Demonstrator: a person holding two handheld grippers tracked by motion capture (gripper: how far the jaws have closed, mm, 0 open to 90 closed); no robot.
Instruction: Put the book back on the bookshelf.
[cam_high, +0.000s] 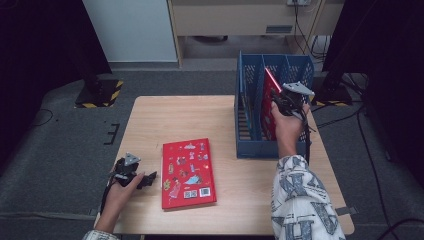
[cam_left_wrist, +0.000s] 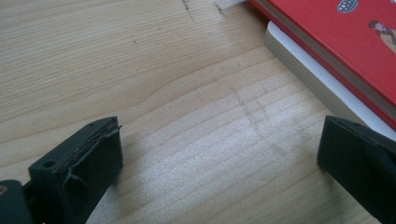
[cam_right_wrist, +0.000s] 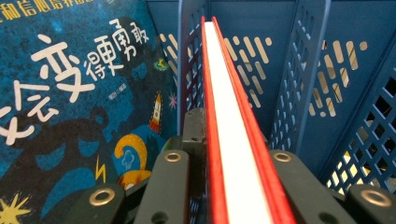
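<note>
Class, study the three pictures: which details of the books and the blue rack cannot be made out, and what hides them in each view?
- Held red book: cover hidden, right gripper view; its page edge faces the camera.
- Blue book: title cut off by the left edge, right gripper view.
- Flat red book: cover print too small, high view.
- Blue rack: compartment floors hidden by walls, high view.
</note>
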